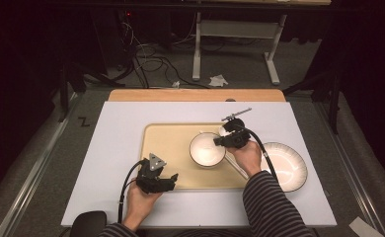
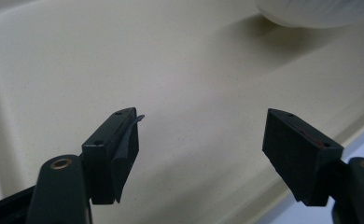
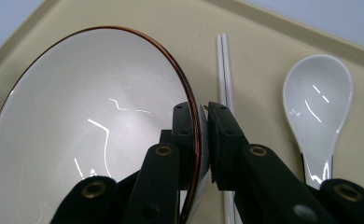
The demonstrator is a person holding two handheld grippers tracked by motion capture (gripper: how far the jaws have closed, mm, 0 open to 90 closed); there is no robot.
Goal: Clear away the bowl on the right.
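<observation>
A white bowl with a brown rim sits on the beige tray. My right gripper is shut on the bowl's rim, one jaw inside and one outside. White chopsticks and a white soup spoon lie on the tray beside the bowl. My left gripper hangs open over the tray's near edge with nothing between its jaws. The bowl's underside appears at the top of the left gripper view.
A white ribbed plate lies on the white table to the right of the tray. A metal utensil rests behind the tray. A black object sits at the table's near left corner.
</observation>
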